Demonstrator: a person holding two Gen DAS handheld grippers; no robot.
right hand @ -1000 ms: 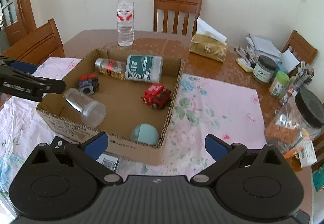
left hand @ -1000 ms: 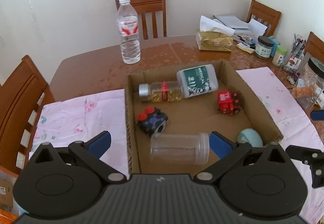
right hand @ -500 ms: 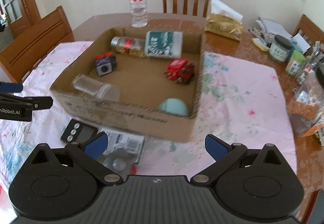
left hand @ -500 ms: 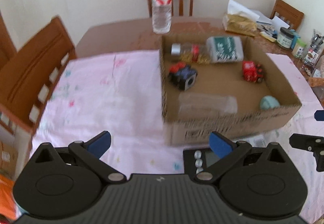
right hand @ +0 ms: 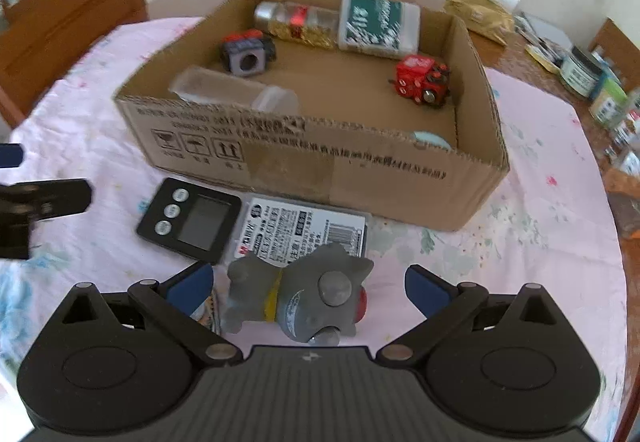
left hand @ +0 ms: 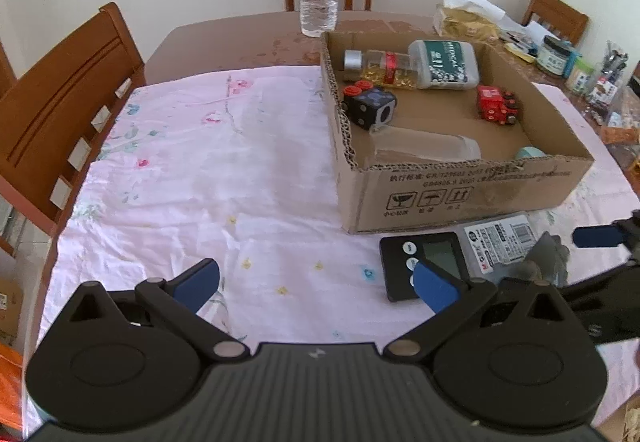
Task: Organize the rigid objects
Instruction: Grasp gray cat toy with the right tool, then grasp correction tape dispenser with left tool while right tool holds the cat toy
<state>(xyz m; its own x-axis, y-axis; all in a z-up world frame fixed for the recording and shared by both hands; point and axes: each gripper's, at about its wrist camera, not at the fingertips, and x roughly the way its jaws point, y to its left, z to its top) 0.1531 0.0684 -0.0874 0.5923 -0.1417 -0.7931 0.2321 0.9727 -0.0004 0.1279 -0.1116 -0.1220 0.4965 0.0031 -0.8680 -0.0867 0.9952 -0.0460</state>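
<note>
Grey toy figurine lying on the pink tablecloth just in front of the cardboard box, squarely between the spread fingers of the right gripper, untouched. Long axis running roughly crosswise, finger to finger. Left gripper also spread and empty, off to the side with the black digital timer nearer its right finger. Right clearly the closer one for the figurine.
</note>
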